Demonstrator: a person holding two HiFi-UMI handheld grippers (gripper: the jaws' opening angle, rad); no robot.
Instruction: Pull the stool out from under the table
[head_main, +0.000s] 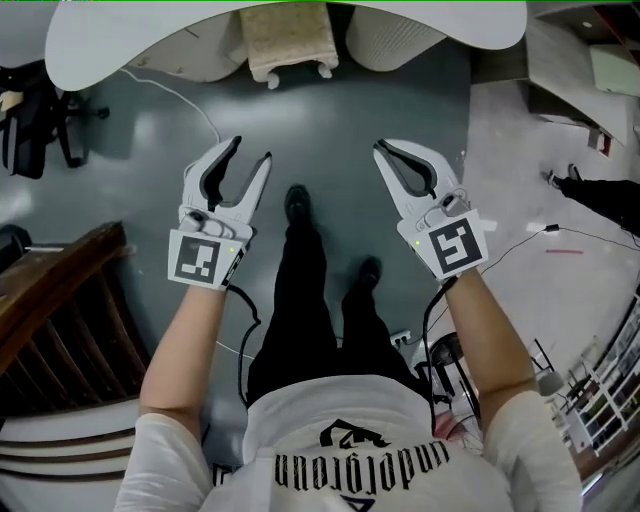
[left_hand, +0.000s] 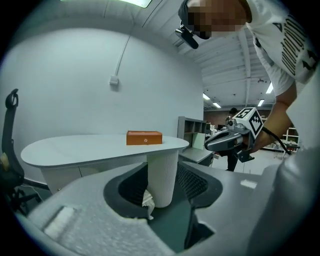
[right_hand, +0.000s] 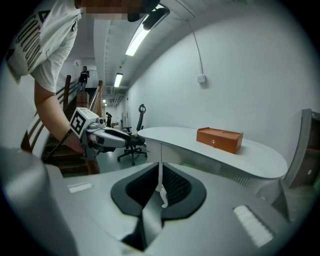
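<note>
grey floor (head_main: 330, 110) fills most of the head view, under the left claw (head_main: 252, 150) and right claw (head_main: 382, 148), both held out side by side and well apart, hanging clear above the floor. white curved tabletop (head_main: 110, 45) lies ahead of both claws, beyond their tips, not touched by either. wooden stair railing (head_main: 60, 300) sits behind and to the outer side of the left claw. the person's legs (head_main: 300, 300) in black trousers stand between and behind the two claws, with black shoes (head_main: 297, 200) on the floor. black office chair (head_main: 35, 125) is out to the left of the left claw, near the tabletop's end. a ribbed white pedestal (left_hand: 164, 175) under the tabletop shows straight ahead through the left claw's gap.

stool (head_main: 288, 38), beige padded top and white legs, is tucked under the tabletop edge, ahead of the claws and roughly on the line between them, well apart from both. only its near part sticks out past the edge.

left claw: jaws clearly apart, partly spread, nothing between the pads, holding nothing. right claw: jaws all but together, only a hairline slit between them, nothing in it.

orange-brown box (left_hand: 144, 137) rests on the tabletop, ahead of and above the left claw. a thin white cable (head_main: 185, 100) runs over the floor ahead-left of the left claw toward the tabletop.
</note>
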